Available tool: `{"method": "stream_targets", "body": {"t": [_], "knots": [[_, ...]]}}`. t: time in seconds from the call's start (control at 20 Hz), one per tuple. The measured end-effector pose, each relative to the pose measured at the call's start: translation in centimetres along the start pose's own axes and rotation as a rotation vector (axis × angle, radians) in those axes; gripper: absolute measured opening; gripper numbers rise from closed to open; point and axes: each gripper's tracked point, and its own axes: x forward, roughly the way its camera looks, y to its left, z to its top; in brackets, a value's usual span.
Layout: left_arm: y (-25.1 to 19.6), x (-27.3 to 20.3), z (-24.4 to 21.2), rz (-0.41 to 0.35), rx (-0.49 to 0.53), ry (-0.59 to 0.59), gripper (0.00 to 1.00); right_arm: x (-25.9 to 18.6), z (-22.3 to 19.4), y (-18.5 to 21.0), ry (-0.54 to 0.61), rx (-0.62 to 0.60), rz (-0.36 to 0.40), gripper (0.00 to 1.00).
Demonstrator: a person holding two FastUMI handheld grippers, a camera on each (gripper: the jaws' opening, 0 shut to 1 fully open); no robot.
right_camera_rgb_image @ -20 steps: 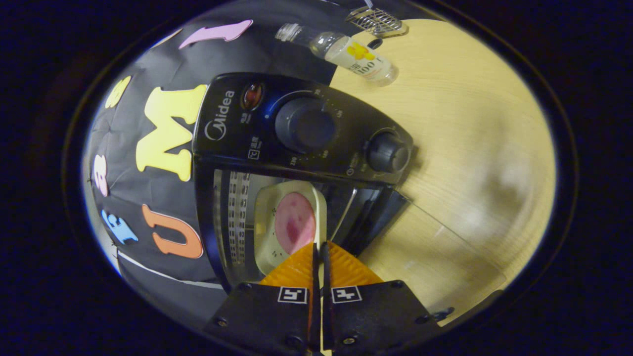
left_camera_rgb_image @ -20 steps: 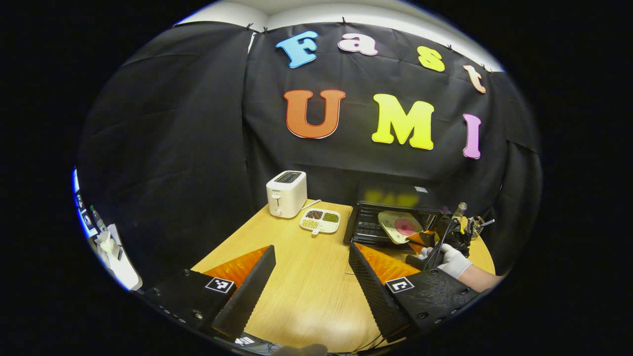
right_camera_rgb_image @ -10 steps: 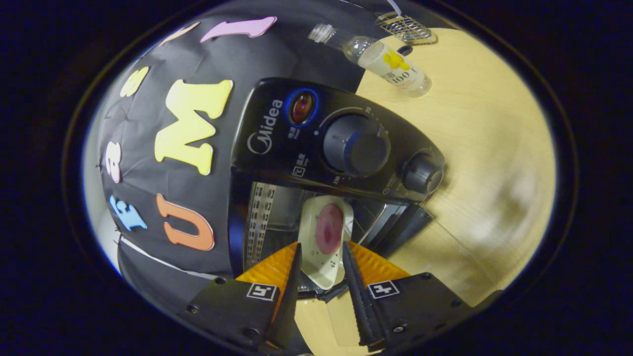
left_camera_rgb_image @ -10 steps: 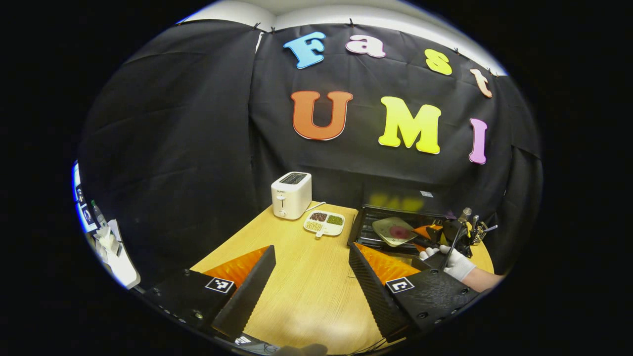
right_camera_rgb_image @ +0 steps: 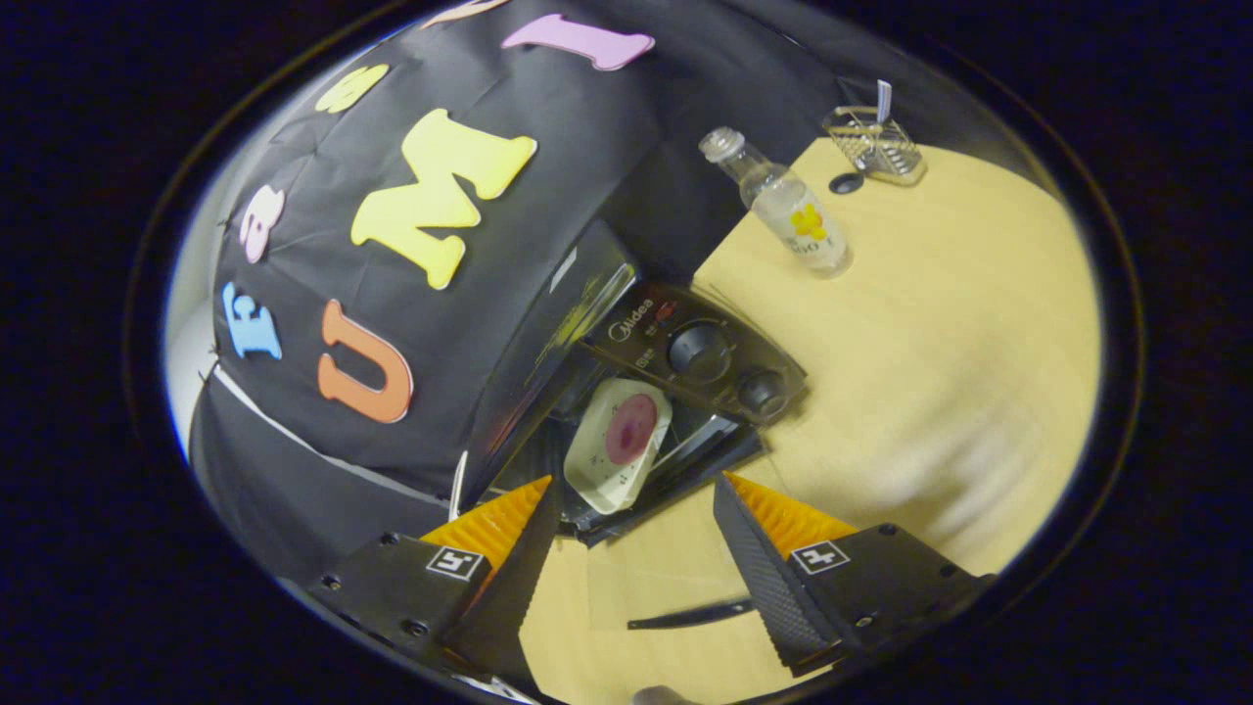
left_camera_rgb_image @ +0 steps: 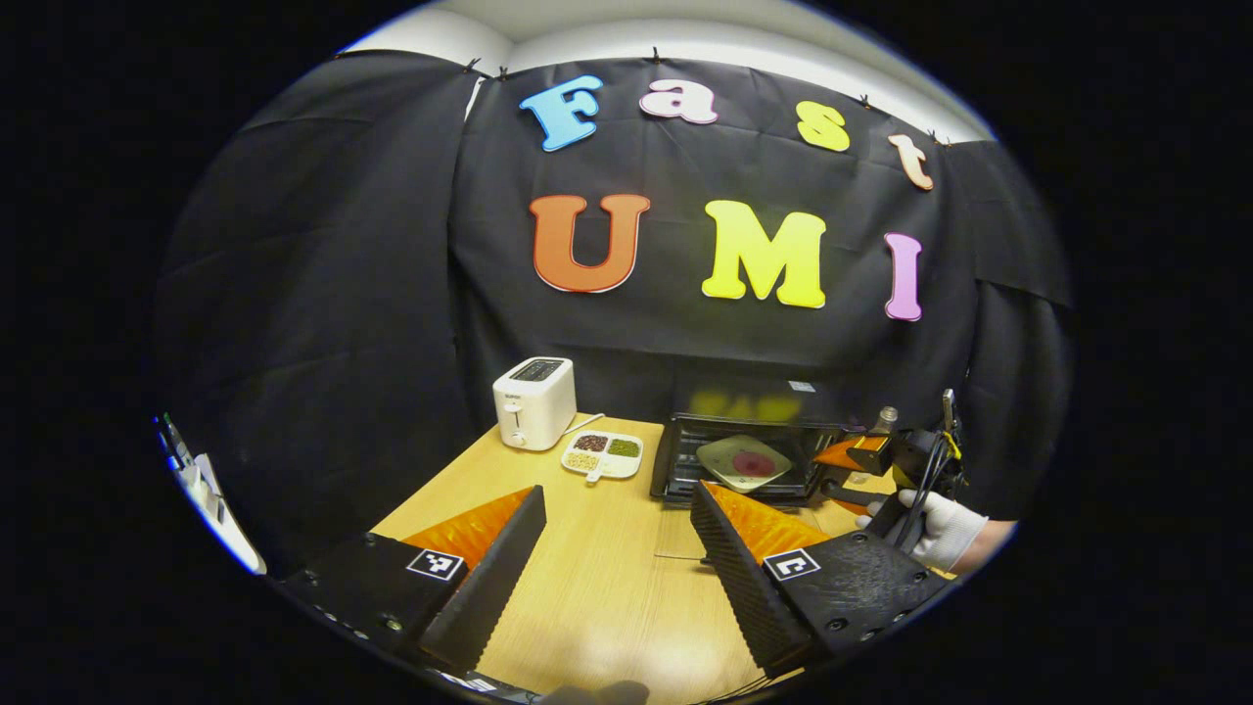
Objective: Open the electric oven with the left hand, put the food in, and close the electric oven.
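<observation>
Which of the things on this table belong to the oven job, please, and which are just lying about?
Job: electric oven, door open; plate of food inside it; left gripper; right gripper.

Lying about: toaster; divided snack dish; bottle; wire basket.

Dim booth, overhead light; strong fisheye warp, edges perhaps blurred.

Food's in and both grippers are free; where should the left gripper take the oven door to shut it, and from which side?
Judging from the right gripper view, the door lies folded down flat in front of the oven, with the plate inside. Take its free front edge, coming from the table side and under it, then swing it up. The left gripper is open.
</observation>
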Motion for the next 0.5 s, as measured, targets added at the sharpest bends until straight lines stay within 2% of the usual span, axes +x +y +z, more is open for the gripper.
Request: {"method": "stream_targets", "body": {"t": [0.15,0.3,0.45,0.5], "knots": [[-1.8,0.2,-1.2,-0.062,0.011,-0.006,0.95,-5.5,1.7,-1.9,-0.055,-0.163,-0.049,0.99],[-3.9,0.1,-2.5,-0.098,0.025,0.009,0.95,-10.9,2.7,-3.1,-0.075,-0.317,-0.050,1.00],[-7.7,-0.2,-3.0,-0.132,0.031,0.002,0.96,-16.7,5.0,-5.4,-0.127,-0.522,-0.077,1.00],[-9.1,-0.3,-3.1,-0.141,0.034,0.004,0.96,-18.3,5.5,-6.0,-0.139,-0.570,-0.081,0.94]]}}
